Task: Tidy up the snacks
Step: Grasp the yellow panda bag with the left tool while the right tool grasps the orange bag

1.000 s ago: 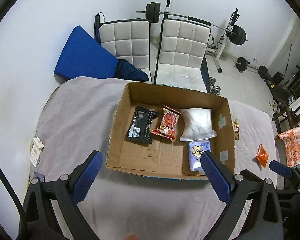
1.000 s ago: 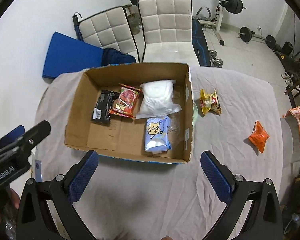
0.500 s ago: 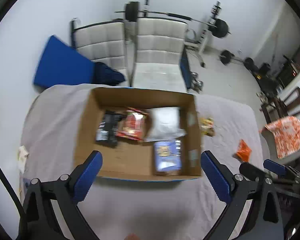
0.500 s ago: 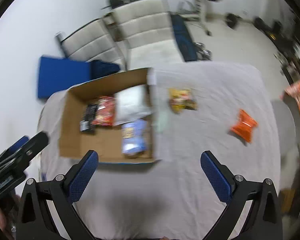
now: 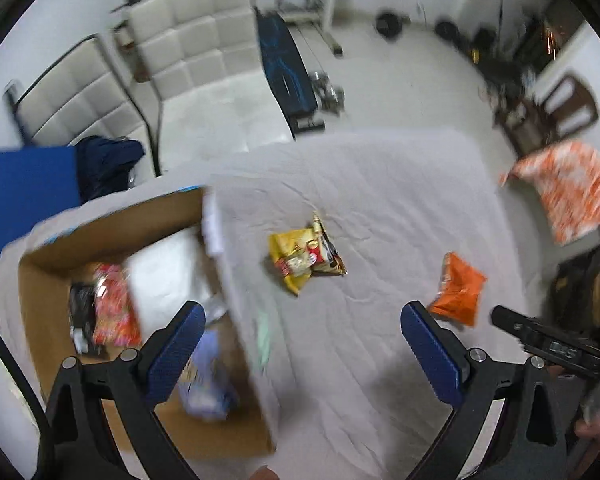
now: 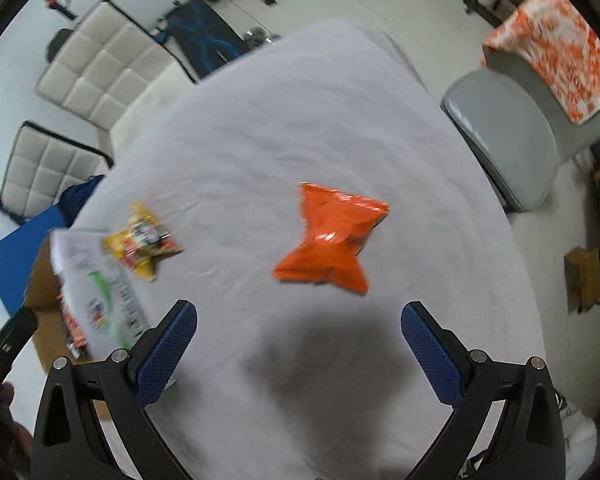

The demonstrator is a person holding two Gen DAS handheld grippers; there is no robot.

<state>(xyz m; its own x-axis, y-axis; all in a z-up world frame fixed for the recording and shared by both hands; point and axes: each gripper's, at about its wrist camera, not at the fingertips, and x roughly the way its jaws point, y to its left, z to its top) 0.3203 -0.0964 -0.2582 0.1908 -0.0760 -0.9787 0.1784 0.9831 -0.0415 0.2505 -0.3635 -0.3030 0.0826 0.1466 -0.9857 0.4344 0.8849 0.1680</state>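
Step in hand, judged: reaching for loose snacks outside cardboard box [image 5: 148,420].

Left gripper [image 5: 300,348]: jaws spread, empty; box low left of it, yellow packet [image 5: 304,260] on cloth ahead, between fingers.

Right gripper [image 6: 300,344]: jaws spread, empty; orange packet [image 6: 332,240] ahead, near centre.

Next: descend, straddle packet, pinch.

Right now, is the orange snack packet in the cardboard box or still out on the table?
Out. The orange snack packet lies on the grey tablecloth, apart from the cardboard box, ahead of the open right claw.
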